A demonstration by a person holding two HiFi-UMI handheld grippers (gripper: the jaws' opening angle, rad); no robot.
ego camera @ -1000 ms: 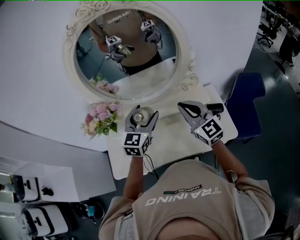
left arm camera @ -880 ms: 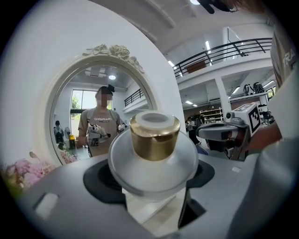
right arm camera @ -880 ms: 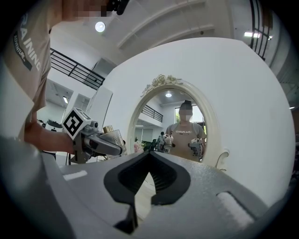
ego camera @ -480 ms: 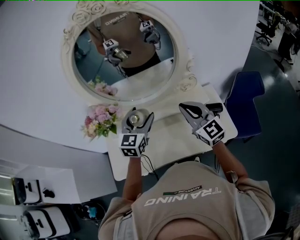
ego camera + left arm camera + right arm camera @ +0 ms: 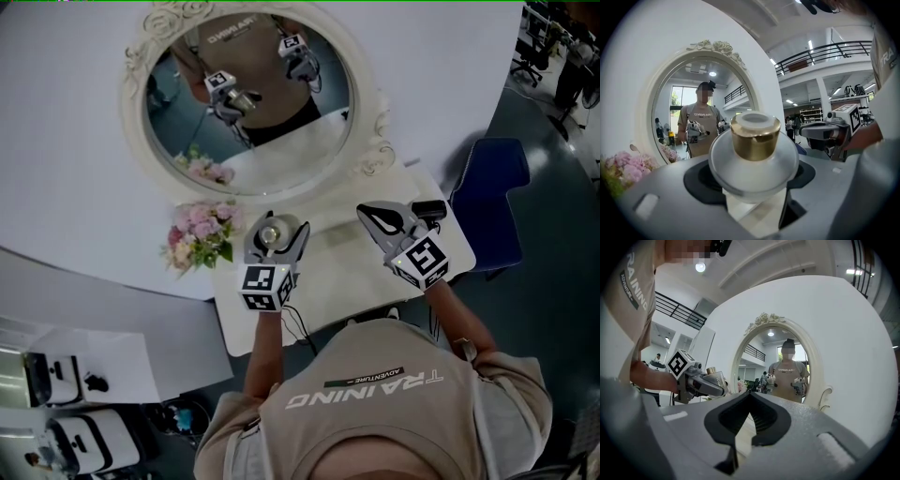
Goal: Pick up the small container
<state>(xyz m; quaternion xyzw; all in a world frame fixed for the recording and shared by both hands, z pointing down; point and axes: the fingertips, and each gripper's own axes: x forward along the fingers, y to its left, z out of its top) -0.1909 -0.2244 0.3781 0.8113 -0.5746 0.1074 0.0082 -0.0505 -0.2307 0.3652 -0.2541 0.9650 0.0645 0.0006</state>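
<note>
The small container is a frosted round jar with a gold cap. It sits between the fingers of my left gripper, which is shut on it above the white table. In the left gripper view the jar fills the space between the jaws of that gripper. My right gripper hovers over the table's right side, shut and holding nothing. In the right gripper view its jaws meet at the tips, and the left gripper shows at the left.
An oval white-framed mirror leans on the white wall behind the table. A pink flower bouquet lies at the table's left back. A black object sits at the right back corner. A blue chair stands to the right.
My left gripper has drifted slightly left with the jar held in it. The right gripper has barely moved.
</note>
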